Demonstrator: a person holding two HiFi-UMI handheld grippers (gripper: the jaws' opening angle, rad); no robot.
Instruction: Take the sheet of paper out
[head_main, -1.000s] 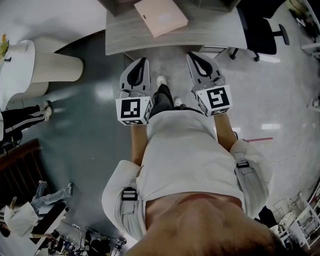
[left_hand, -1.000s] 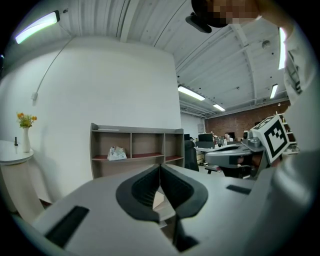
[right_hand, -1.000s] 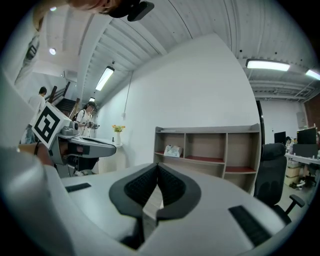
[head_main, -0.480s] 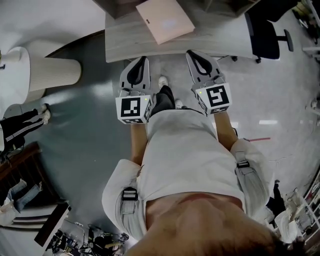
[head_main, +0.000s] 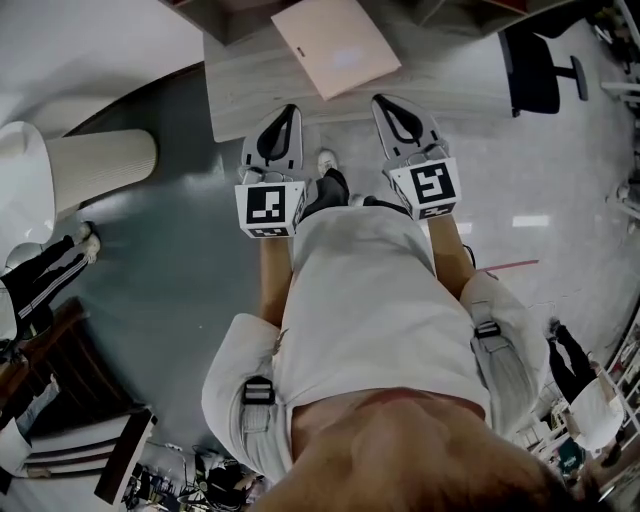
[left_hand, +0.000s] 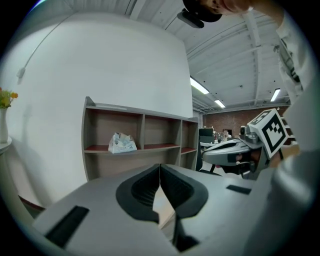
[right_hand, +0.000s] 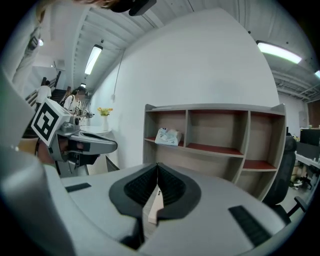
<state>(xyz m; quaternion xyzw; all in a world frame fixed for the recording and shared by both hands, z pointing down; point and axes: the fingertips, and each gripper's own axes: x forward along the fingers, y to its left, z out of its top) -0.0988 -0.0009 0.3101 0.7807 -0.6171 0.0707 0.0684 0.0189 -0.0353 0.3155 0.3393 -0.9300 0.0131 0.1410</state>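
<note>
Change since a second ago: the table (head_main: 250, 85) sits lower and larger in the head view. Both gripper tips now overlap its near edge; before, they were over bare floor short of it. The pink folder (head_main: 335, 45) has come nearer too. The white fluted column (head_main: 100, 160) has slid toward 8 o'clock in the frame.

Pose: both forearms reach straight ahead, side by side, on either side of the person's body. Left gripper (head_main: 289, 112) and right gripper (head_main: 383, 103) run parallel and point to 12 o'clock, noses dipped slightly. In the left gripper view the left gripper's (left_hand: 160, 167) jaws meet at the tip with nothing gripped. The right gripper view shows the same for the right gripper (right_hand: 157, 167): pads together, empty. Each view catches the other gripper off to its side.

Task item: the folder lies flat on the table at 12 o'clock from the gap between the grippers, apart from both. It is pale pink, rectangular, turned askew to the table edge, with a small dark mark on its left edge. Its pale edge (right_hand: 154, 207) shows through the right jaws' cut-out. Whether a sheet is inside cannot be told.

Background: an open shelf unit (right_hand: 210, 135) at 12 o'clock holds a white packet (right_hand: 167, 136).
</note>
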